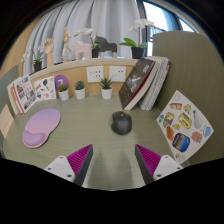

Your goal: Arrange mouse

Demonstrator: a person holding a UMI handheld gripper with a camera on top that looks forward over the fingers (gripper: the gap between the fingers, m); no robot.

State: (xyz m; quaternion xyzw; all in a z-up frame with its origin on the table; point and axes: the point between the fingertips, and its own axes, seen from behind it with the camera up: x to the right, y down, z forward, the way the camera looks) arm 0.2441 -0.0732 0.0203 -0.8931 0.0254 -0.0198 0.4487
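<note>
The desk (95, 125), a pale greenish surface, spreads out ahead of the gripper (113, 162) and carries everything else. Beyond it, well past the fingers, a window with pale curtains (105, 20) fills the background, and a shelf ledge (70, 62) runs below it with small figurines whose details are too small to tell. Far ahead and to the right of the fingers, a stack of books or magazines (143, 82) leans tilted against a tan upright panel. Nearer on the right, just beyond the right finger, an open picture sheet (184, 125) with coloured illustrations lies flat on the desk. Ahead and to the left, a lilac mouse pad (41, 128) rests on the desk, well apart from the mouse, and behind it an illustrated booklet (28, 92) stands propped. Three small potted plants (81, 89) stand in a row far ahead, left of centre. The mouse (122, 122), dark grey, sits on the bare desk straight ahead of the gripper, slightly toward the right finger, beyond both fingertips and not between them. The gripper's two fingers stand wide apart with their magenta pads (74, 160) facing each other, and they hold nothing.
</note>
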